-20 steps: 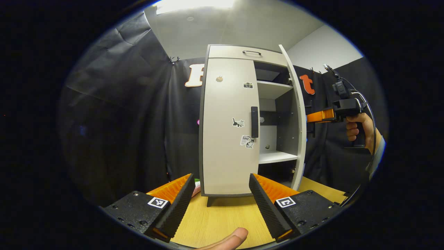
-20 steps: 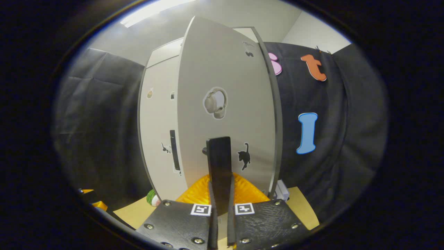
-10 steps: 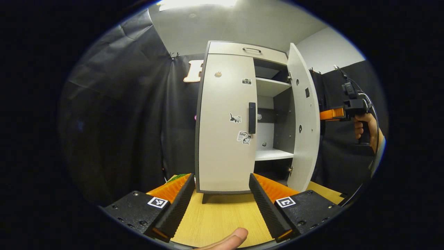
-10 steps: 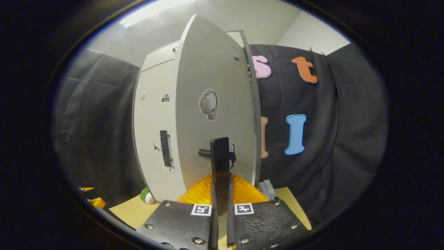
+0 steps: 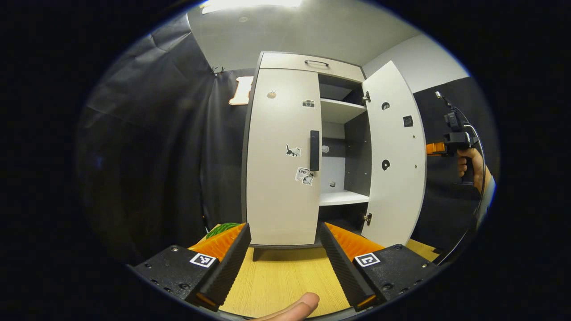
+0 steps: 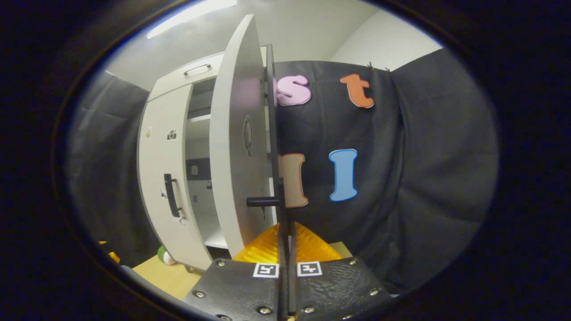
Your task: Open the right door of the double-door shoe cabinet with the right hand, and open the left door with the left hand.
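Note:
The pale shoe cabinet (image 5: pixel 285 76) stands on the table. Its left door (image 5: pixel 279 178) is closed, with a dark vertical handle (image 5: pixel 314 150) at its inner edge. The right door (image 5: pixel 395 169) is swung wide, baring the shelves (image 5: pixel 341 198). My left gripper (image 5: pixel 285 265) hangs open in front of the left door, well short of it. In the right gripper view the right door (image 6: pixel 236 147) shows nearly edge-on, and my right gripper (image 6: pixel 285 234) is shut on its thin dark handle (image 6: pixel 282 209). A hand (image 5: pixel 468 162) holds that gripper (image 5: pixel 435 148) behind the open door.
The wooden table (image 5: pixel 281 281) runs under the cabinet. A green striped thing (image 5: pixel 223 228) lies at the cabinet's left foot, and a small ball (image 6: pixel 165 256) shows there too. A top drawer with a handle (image 5: pixel 316 63) crowns the cabinet. Black cloth walls stand close around.
The right door has swung from about half open to wide open, with the right gripper still shut on its handle. The left gripper stays open and has shifted only slightly.

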Available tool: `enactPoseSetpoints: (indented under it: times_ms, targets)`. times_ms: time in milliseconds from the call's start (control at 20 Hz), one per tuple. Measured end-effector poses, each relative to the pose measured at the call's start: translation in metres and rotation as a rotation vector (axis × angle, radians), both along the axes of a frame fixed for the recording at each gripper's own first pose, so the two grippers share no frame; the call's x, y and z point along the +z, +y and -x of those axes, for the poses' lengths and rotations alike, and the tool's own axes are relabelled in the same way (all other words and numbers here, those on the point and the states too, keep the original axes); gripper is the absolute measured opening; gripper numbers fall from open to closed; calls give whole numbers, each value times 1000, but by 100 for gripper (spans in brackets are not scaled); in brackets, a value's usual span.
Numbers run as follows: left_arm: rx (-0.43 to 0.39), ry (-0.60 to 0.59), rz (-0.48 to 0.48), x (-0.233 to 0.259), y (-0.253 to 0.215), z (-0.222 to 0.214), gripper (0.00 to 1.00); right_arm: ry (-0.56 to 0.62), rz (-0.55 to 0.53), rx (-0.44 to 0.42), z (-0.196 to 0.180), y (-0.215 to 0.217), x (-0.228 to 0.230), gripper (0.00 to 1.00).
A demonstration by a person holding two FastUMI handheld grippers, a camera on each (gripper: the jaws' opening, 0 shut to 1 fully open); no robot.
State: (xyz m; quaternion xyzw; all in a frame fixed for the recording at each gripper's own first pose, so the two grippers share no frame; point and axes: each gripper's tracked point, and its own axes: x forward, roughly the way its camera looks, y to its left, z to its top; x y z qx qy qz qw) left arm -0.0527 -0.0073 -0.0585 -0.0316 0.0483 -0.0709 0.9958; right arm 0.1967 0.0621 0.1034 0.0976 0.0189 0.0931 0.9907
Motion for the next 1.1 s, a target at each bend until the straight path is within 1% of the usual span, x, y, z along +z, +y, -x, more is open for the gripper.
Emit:
enactPoseSetpoints:
  times_ms: [50, 100, 150, 250, 300, 350, 400, 450, 500, 550, 600, 700, 750, 800, 850, 1050, 1100]
  targets:
    - [-2, 8, 3, -1, -1, -1, 97, 7, -30, 15, 0, 5, 0, 1]
    - [-2, 15, 4, -3, -2, -1, 97, -4, -38, 39, 4, 11, 2, 3]
    - [6, 22, -3, -3, 0, -2, 97, -19, -19, 42, 2, 7, 3, 7]
    - [20, 20, -12, -1, 6, -4, 97, -60, 38, 23, 0, -1, 4, 8]
    - [27, 18, -14, -1, 7, -5, 97, -79, 67, -6, 2, -10, 6, 8]
    - [38, 17, -18, 1, 10, -5, 97, -99, 82, -30, 0, -19, 7, 24]
    - [46, 14, -20, 2, 12, -7, 97, -112, 77, -59, 3, -26, 10, 31]
    - [47, 10, -21, 4, 13, -8, 97, -116, 65, -69, 6, -23, 9, 38]
    - [49, 7, -21, 5, 13, -10, 97, -126, 43, -72, 15, -21, 11, 41]
    - [50, 5, -20, 7, 13, -12, 96, -144, 23, -69, 22, -17, 13, 55]
    - [50, 3, -21, 9, 12, -14, 96, -153, 9, -84, 27, -18, 11, 63]
    - [48, -4, -17, 16, 11, -24, 97, -177, 9, -95, 58, -14, 7, 83]
    - [50, -10, -12, 21, 10, -29, 97, -185, 13, -108, 72, -11, 3, 89]
    - [49, -24, -12, 29, 7, -36, 97, -181, 23, -118, 82, -6, -3, 92]
    - [47, -37, -5, 35, 5, -43, 97, -183, 37, -121, 93, 1, -9, 97]
    - [37, -52, 15, 52, -7, -70, 96, -198, 28, -130, 132, 26, -25, 98]
    - [38, -60, 16, 57, -9, -78, 96, -184, 31, -137, 140, 30, -32, 93]
